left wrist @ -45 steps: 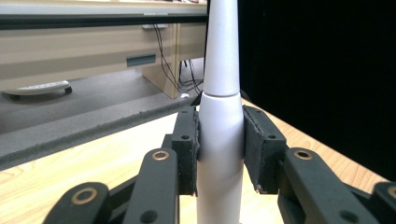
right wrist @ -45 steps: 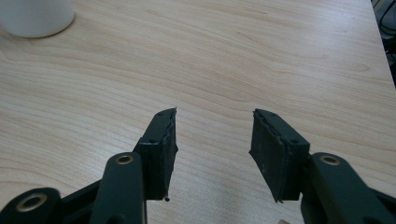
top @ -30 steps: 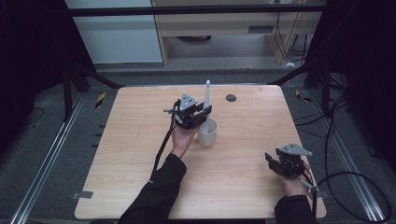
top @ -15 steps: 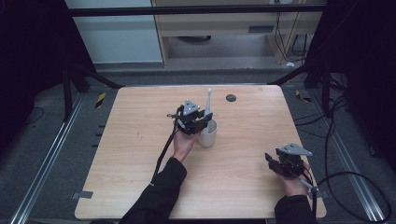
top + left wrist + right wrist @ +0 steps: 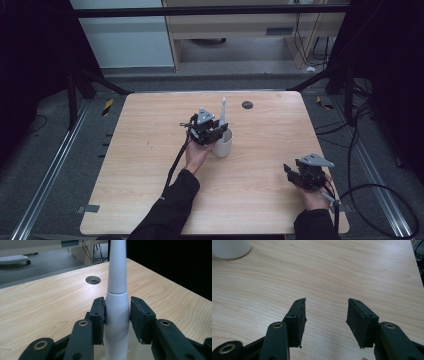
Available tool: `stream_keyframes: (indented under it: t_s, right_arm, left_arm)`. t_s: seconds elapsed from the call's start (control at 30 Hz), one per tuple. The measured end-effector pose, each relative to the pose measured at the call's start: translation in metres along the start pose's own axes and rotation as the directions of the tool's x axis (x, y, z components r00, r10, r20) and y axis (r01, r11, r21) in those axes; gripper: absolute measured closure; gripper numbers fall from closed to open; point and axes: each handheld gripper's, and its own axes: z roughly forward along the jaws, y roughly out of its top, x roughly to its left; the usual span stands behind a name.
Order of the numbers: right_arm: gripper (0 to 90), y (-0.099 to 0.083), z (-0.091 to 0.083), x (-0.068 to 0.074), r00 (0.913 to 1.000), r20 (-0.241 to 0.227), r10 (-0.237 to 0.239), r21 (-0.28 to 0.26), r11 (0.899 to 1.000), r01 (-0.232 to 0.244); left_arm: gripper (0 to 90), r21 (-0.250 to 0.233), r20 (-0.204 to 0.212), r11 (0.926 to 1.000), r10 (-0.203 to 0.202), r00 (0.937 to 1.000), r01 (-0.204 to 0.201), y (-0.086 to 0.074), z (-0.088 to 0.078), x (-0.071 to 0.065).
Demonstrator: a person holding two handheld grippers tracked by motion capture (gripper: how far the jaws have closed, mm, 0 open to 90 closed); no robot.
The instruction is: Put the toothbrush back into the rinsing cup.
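A white tapered stick [image 5: 223,112] stands upright in a white cup [image 5: 223,146] near the table's middle. My left gripper [image 5: 216,134] is at the cup's rim with the stick [image 5: 117,277] between its jaws. The jaws have just been opening: one pad [image 5: 98,315] still rests against the stick, and a thin gap shows at the other pad [image 5: 138,315]. My left gripper [image 5: 117,315] no longer squeezes it. Near the front right edge, my right gripper [image 5: 294,173] rests low over the wood. In its own view my right gripper [image 5: 326,315] is open with nothing between the jaws.
A round cable hole [image 5: 247,104] lies in the tabletop [image 5: 150,175] behind the cup. The cup's base [image 5: 230,248] shows at the top left of the right gripper view. Dark stands and cables flank the table.
My left gripper came down a little with the stick, which now sits lower in the cup. Its jaws have widened. The right gripper has not moved.
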Motion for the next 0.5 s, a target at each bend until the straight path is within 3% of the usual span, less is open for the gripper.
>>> stream_keyframes:
  t_s: [0.27, 0.5]
  right_arm:
    - [48.8, 0.000, 0.000, 0.000, 1.0000, 0.003, -0.001, 0.000, 1.000, 0.001]
    - [48.3, 0.000, -0.001, 0.000, 1.0000, 0.004, -0.002, -0.002, 1.000, 0.002]
  left_arm:
    - [62.1, 0.008, -0.001, 0.9998, 0.016, 0.9999, -0.016, -0.003, -0.002, -0.002]
    - [60.2, 0.016, -0.010, 0.9989, 0.044, 0.9990, -0.044, 0.001, -0.021, 0.001]
